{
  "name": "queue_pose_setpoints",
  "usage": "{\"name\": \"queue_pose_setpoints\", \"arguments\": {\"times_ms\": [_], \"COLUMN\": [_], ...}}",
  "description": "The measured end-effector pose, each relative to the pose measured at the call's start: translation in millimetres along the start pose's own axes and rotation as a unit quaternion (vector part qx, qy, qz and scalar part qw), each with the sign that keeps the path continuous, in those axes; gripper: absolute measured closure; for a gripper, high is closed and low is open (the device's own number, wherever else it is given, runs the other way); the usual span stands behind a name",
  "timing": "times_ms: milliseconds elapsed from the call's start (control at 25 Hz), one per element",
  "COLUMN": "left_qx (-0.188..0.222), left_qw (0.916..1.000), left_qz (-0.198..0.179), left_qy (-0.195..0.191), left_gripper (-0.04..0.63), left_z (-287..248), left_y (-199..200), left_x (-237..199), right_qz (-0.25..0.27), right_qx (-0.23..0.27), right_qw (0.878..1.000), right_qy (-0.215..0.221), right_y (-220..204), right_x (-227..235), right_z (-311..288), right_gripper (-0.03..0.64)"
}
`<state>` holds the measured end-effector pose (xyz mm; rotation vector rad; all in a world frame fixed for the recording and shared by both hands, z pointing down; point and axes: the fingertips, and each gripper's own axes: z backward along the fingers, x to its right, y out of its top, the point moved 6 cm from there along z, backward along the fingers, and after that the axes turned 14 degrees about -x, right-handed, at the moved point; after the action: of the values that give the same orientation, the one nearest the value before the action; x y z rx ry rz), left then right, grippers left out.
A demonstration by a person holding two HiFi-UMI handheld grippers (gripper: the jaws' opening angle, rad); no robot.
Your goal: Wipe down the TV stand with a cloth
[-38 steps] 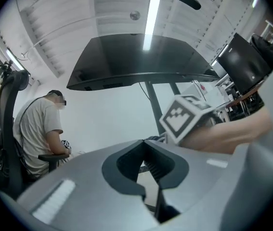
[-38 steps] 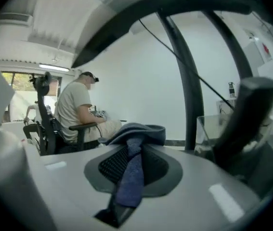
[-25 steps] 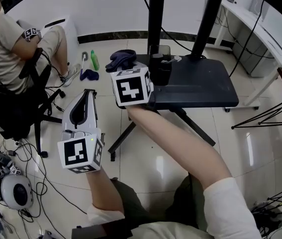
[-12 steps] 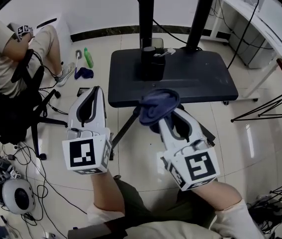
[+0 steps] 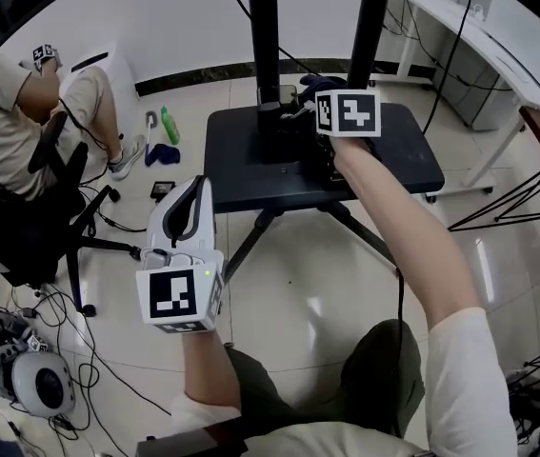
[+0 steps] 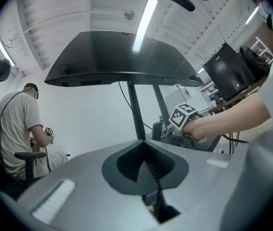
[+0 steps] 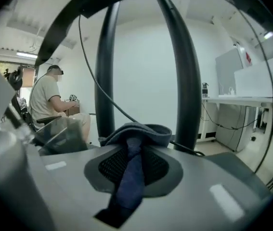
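Note:
The TV stand's dark base plate (image 5: pixel 393 155) carries two black poles (image 5: pixel 262 46). My right gripper (image 5: pixel 331 112) reaches over the plate's back middle, close to the poles, and its marker cube hides the jaws in the head view. In the right gripper view my right gripper (image 7: pixel 134 129) is shut on a dark blue cloth (image 7: pixel 131 172), which bunches over the jaw tips. My left gripper (image 5: pixel 196 187) hangs above the floor, left of the stand's front edge. In the left gripper view my left gripper (image 6: pixel 143 148) is shut with nothing in it.
A person (image 5: pixel 8 112) sits on an office chair at the left. A green bottle (image 5: pixel 167 122) and a blue rag (image 5: pixel 163 150) lie on the floor nearby. Cables and a headset (image 5: pixel 36 379) lie at lower left. A white desk (image 5: pixel 498 46) stands at the right. A black box (image 5: pixel 274 141) sits on the plate.
My right gripper has carried the cloth from in front of the stand up onto the plate near the poles. My left gripper has barely moved.

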<state>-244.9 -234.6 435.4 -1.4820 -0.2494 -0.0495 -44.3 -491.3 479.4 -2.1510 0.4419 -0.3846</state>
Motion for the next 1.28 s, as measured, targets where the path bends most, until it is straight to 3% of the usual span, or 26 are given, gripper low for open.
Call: {"name": "queue_pose_setpoints", "arguments": {"times_ms": [120,280,480,720,880,960,1040,1120,1280], "left_qx": [-0.011,0.005,0.012,0.017,0.021,0.021,-0.016,-0.075,-0.083], "left_qw": [0.9999,1.0,0.9999,0.9994,0.9989,0.9985,0.9978,0.9936,0.9907], "left_qz": [0.011,0.003,-0.002,-0.005,-0.006,-0.01,-0.021,-0.038,-0.046], "left_qy": [0.006,-0.001,-0.012,-0.03,-0.041,-0.049,-0.06,-0.076,-0.098], "left_gripper": [0.526,0.526,0.526,0.526,0.526,0.526,0.526,0.526,0.526], "left_z": [6,6,0,-5,-8,-12,-14,-13,-9], "left_y": [-1,4,1,2,4,5,2,-3,5], "left_x": [-1,-3,-3,6,20,29,43,59,87], "right_qz": [0.001,0.028,0.081,0.13,0.13,0.134,0.116,0.096,0.06], "right_qx": [-0.037,-0.03,0.05,0.127,0.17,0.218,0.226,0.212,0.132], "right_qw": [0.999,0.999,0.994,0.979,0.973,0.964,0.965,0.971,0.989], "right_qy": [-0.004,0.002,0.044,0.093,0.091,0.071,0.061,0.049,0.042], "right_y": [11,7,-31,-120,-158,-150,-130,-102,-45], "right_x": [-2,-13,-41,-81,-81,-63,-36,-7,42], "right_z": [-20,-7,70,169,200,201,191,173,109], "right_gripper": [0.545,0.543,0.543,0.543,0.543,0.543,0.543,0.545,0.546]}}
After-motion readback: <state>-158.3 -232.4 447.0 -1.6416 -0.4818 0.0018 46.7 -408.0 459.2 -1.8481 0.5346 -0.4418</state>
